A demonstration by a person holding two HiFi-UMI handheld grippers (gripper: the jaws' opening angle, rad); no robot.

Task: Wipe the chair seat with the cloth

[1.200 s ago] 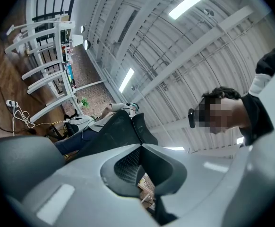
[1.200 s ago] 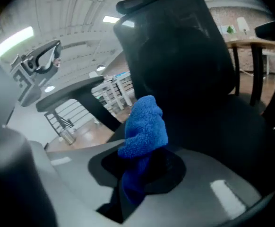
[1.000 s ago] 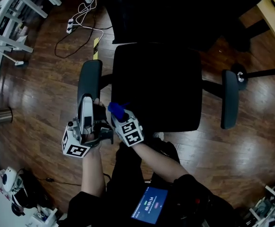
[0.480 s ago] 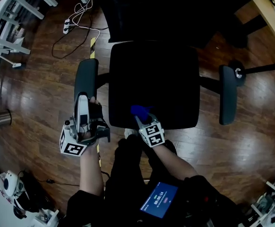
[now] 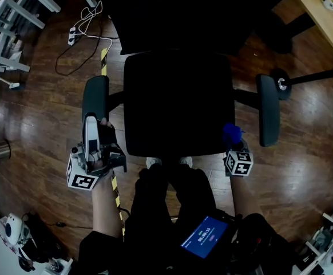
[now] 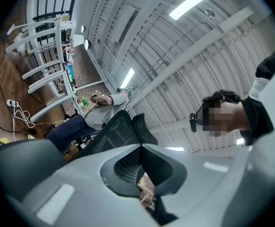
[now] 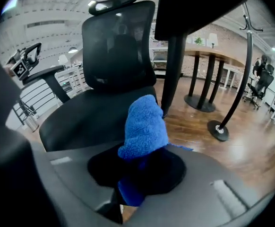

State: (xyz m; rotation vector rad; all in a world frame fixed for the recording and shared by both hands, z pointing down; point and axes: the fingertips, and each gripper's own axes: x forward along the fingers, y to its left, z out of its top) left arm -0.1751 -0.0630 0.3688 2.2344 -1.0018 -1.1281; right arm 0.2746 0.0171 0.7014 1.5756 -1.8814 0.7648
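At the near right corner of the seat: the right gripper [image 5: 234, 146] holds a blue cloth [image 5: 231, 133]. Its jaws are clamped on the cloth's lower end, and a bunched tuft stands free beyond them.
Chair seat [image 5: 178, 96]: black and broad, with a grey armrest on each side. The cloth sits at its near right edge. Whether it touches the seat cannot be told.
Left gripper [image 6: 146, 193]: its jaws are drawn together with nothing between them. It is held off the seat, beside the left armrest [image 5: 94, 99], and tilted up towards the ceiling.
Risk, cloth slipping: only a small part of the cloth seems pinched. Drag across the seat could pull it out of the jaws.
Risk, scraping: the loose tuft may fold back under pressure, and then the hard jaws would rub the seat instead of the cloth.
Risk, collision: the right armrest [image 5: 268, 118] is near. A stroke drifting right could knock against it.
Risk, chair turning: nothing steadies the chair. A firm push may swivel the seat and leave patches unwiped.
Risk, missed area: starting at the very edge, a stroke may run off the seat.
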